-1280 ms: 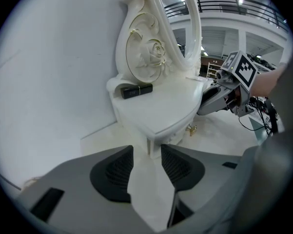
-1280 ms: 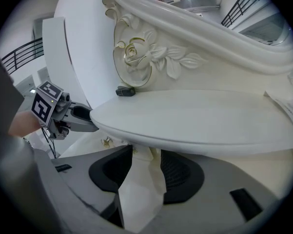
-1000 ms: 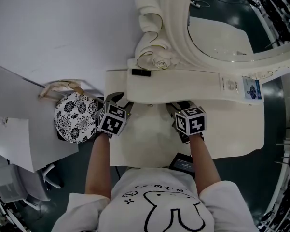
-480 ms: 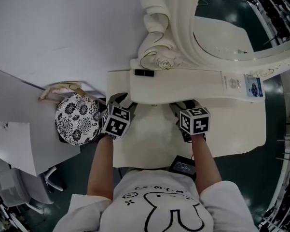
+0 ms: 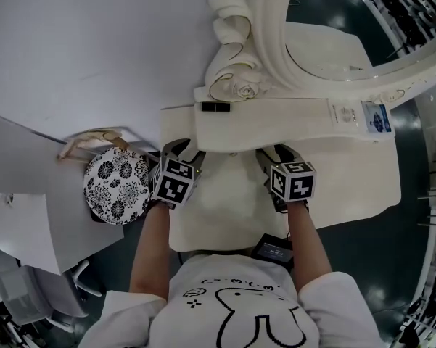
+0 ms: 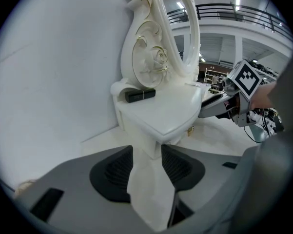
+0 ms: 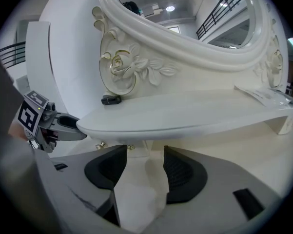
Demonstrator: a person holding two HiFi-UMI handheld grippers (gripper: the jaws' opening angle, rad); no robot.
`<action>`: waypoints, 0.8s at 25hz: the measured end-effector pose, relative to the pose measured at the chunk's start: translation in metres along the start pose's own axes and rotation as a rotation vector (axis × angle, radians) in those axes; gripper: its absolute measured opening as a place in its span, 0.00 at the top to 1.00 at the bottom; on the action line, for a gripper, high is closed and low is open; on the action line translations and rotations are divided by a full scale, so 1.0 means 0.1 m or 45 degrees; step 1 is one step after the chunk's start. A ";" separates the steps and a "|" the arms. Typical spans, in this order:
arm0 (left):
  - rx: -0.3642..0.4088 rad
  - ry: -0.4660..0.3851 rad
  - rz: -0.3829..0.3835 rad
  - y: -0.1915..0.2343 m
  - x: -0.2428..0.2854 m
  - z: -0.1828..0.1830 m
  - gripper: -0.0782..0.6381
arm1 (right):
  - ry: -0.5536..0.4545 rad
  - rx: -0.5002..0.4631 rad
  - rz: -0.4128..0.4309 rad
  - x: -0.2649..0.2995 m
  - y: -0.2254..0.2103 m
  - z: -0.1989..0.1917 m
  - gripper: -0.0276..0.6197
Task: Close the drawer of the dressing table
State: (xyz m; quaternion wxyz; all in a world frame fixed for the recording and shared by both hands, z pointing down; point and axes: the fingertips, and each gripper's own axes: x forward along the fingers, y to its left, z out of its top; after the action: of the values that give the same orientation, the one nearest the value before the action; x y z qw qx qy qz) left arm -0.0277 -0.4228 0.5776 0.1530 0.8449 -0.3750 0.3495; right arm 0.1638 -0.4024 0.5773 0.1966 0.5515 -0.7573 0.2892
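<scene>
The white dressing table point(image 5: 290, 125) has an ornate mirror point(image 5: 334, 27). Its top overhangs the front, so the head view shows no drawer. Small gold knobs point(image 7: 100, 144) sit under the overhang, and one knob point(image 6: 189, 130) shows from the left. My left gripper point(image 5: 181, 152) is at the top's front left edge, open point(image 6: 147, 152), with the table's body beyond its pads. My right gripper point(image 5: 276, 154) is at the front edge further right. Its jaws have just been opening and stand open point(image 7: 145, 152) with nothing pressed between them.
A small black object point(image 5: 214, 107) lies on the table top near the carved rose. A leaflet point(image 5: 376, 117) lies at the top's right end. A round black-and-white floral box point(image 5: 116, 187) stands to the left, and a black device point(image 5: 274, 249) lies by my body.
Both grippers have stayed at the table's front edge. The head view has shifted slightly, and nothing else has visibly moved.
</scene>
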 end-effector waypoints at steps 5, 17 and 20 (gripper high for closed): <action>0.016 -0.032 -0.008 -0.07 -0.11 0.04 0.59 | -0.032 -0.001 -0.002 -0.15 0.07 0.02 0.61; -0.071 -0.146 0.080 -0.27 -0.62 -0.01 0.78 | -0.167 -0.077 0.039 -0.62 0.25 0.13 0.96; -0.102 -0.192 0.099 -0.40 -0.78 -0.03 0.87 | -0.223 -0.085 0.093 -0.80 0.33 0.14 0.96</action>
State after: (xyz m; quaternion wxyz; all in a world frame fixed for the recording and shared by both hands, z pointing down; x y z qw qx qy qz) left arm -0.0361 -0.3532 0.5252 0.1443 0.8468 -0.4317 0.2751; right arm 0.1579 -0.3463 0.5106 0.1371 0.5398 -0.8005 0.2214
